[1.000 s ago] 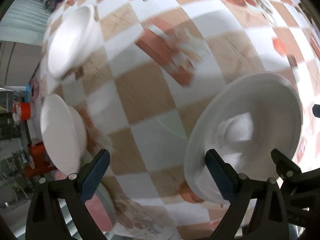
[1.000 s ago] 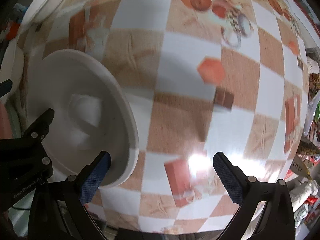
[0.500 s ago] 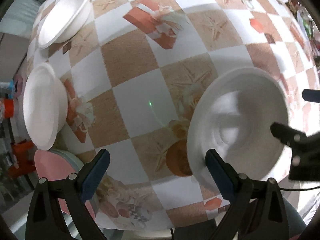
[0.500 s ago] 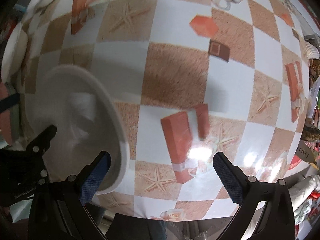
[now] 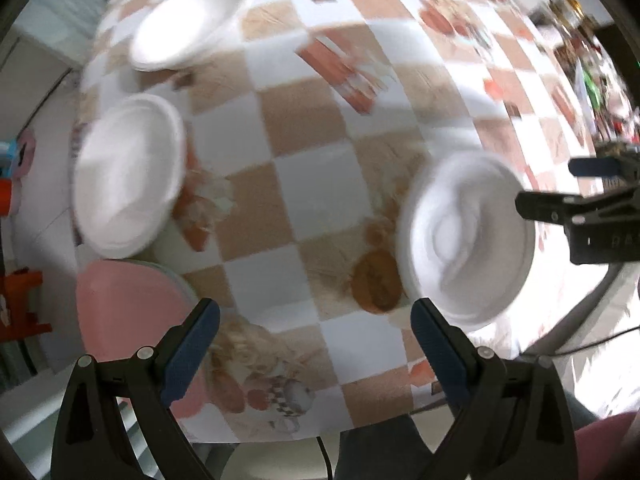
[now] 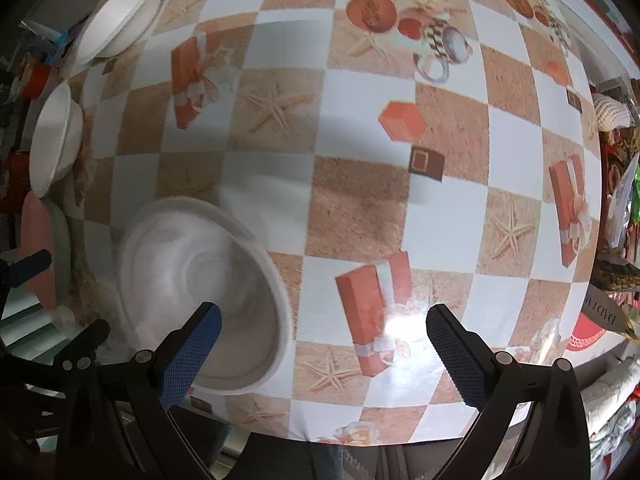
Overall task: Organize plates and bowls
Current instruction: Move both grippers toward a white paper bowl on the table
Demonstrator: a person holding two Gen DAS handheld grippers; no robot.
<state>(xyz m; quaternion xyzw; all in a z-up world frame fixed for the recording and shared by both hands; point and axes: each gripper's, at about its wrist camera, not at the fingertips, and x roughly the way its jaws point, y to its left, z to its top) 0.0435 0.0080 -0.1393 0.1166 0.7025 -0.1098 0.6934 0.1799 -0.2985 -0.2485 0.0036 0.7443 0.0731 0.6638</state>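
Note:
A white bowl (image 5: 468, 236) sits near the table's front edge; it also shows in the right wrist view (image 6: 200, 292). Two more white bowls (image 5: 128, 172) (image 5: 188, 24) stand along the left side, also seen in the right wrist view (image 6: 56, 136) (image 6: 120, 16). A pink plate (image 5: 124, 308) lies on a pale plate at the front left corner. My left gripper (image 5: 316, 344) is open and empty above the table, left of the near bowl. My right gripper (image 6: 320, 344) is open and empty, its left finger over that bowl's rim.
The table (image 6: 360, 200) has a checkered cloth with starfish and gift-box prints. Packets and clutter (image 6: 616, 184) crowd the right edge. The right gripper's body (image 5: 592, 216) shows at the right of the left wrist view.
Both grippers have pulled back and up from the near white bowl, so more of the table shows. The left view now takes in the pink plate and both left bowls.

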